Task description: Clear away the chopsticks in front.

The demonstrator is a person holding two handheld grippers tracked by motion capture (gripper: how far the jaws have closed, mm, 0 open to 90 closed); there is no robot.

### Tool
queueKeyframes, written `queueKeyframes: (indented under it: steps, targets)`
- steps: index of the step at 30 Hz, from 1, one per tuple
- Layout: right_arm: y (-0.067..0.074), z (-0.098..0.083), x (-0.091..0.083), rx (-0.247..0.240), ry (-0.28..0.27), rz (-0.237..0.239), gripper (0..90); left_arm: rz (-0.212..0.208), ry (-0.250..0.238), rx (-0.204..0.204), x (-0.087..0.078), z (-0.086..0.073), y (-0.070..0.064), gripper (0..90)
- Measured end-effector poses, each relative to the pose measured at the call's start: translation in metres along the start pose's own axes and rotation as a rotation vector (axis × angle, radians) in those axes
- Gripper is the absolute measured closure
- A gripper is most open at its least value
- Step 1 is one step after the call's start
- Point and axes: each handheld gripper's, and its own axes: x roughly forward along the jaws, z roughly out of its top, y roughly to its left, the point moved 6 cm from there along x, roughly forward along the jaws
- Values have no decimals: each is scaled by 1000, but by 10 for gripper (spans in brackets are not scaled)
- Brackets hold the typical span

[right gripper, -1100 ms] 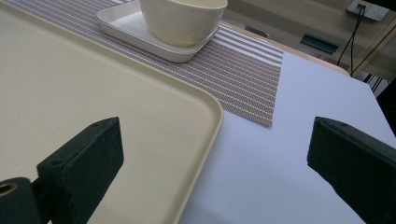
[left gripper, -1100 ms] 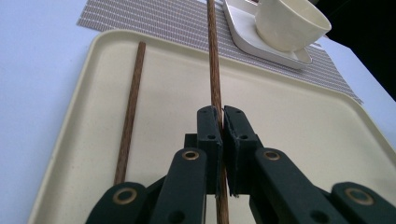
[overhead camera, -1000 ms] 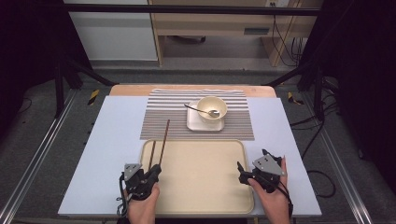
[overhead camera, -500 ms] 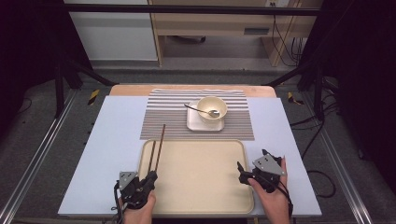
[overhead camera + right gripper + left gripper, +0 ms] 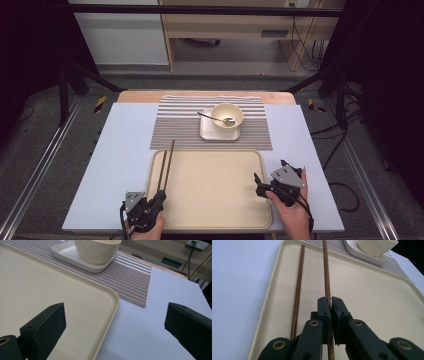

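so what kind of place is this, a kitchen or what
Probably a lab or recording rig, not a kitchen: the table stands inside a black frame, cables trail behind it, and the tray, bowl and chopsticks look staged.

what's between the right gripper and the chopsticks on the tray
Only bare tray floor. In the high view the right gripper sits at the tray's right edge, the chopsticks along its left edge, one clamped by the left gripper.
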Motion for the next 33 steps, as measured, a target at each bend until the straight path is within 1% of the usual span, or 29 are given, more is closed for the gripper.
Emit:
queueKeyframes:
  steps: [7, 11, 12, 16, 19, 21, 25, 27, 33]
  targets:
    - [0, 0, 0, -1, 0, -2, 39, 1, 1, 7, -4, -4, 3, 857]
    - [1, 0, 1, -2, 1, -2, 39, 0, 2, -6, -6, -9, 5, 858]
    - [1, 0, 1, -4, 1, -1, 39, 3, 1, -3, -7, -10, 5, 858]
    - [1, 0, 0, -1, 1, -1, 39, 5, -5, -14, -12, -10, 7, 858]
    - [1, 0, 0, -2, 1, -1, 40, 16, -15, -7, -14, -11, 9, 858]
    - [1, 0, 0, -1, 2, -1, 39, 18, -13, -13, -14, -13, 10, 857]
    - [1, 0, 1, -5, 2, 1, 39, 18, -7, -7, -13, -15, 10, 858]
    - [1, 0, 0, -3, 2, 0, 39, 27, -10, 1, -14, -15, 10, 857]
    - [2, 0, 1, -7, 3, 2, 39, 33, -4, 1, -14, -18, 12, 857]
